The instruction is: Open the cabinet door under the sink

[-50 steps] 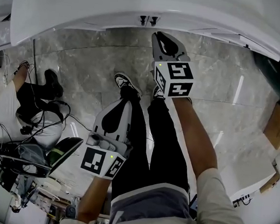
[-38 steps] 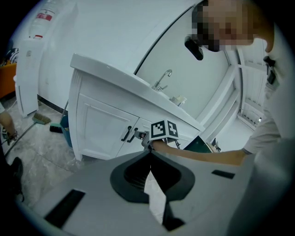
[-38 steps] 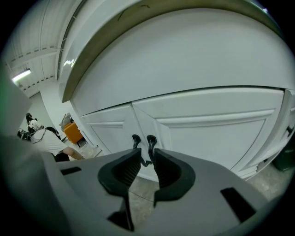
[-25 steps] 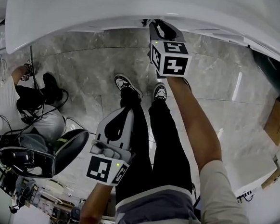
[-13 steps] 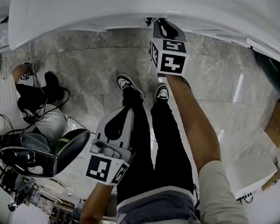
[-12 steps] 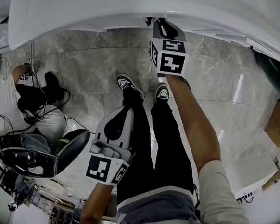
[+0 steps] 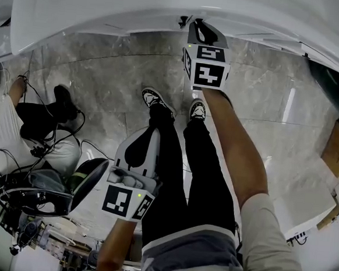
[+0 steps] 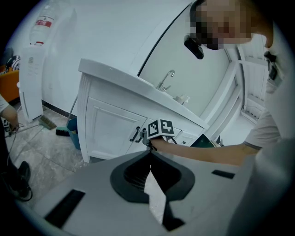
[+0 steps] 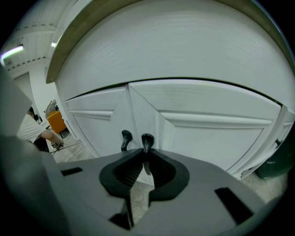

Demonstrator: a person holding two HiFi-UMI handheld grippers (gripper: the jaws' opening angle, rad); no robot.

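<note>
Right door (image 9: 207, 133) is closed, flush with left door (image 9: 92, 131) at the centre seam. Probably a rigid, light hinged panel. The slim, smooth dark handle (image 9: 147, 139) on the door's seam edge is the only grab point. Right gripper (image 9: 144, 157) is pinched on that handle. Left gripper (image 8: 150, 157) is closed on nothing, well back from the door.

The right arm (image 7: 238, 158) stretches out toward 12 o'clock, with the right gripper (image 7: 197, 26) clamped on a door handle (image 9: 147, 139). The left gripper (image 7: 148, 133) sits low at 7 o'clock with its forearm (image 7: 113, 244) tucked close. Its jaws are pressed together and hold nothing.
</note>
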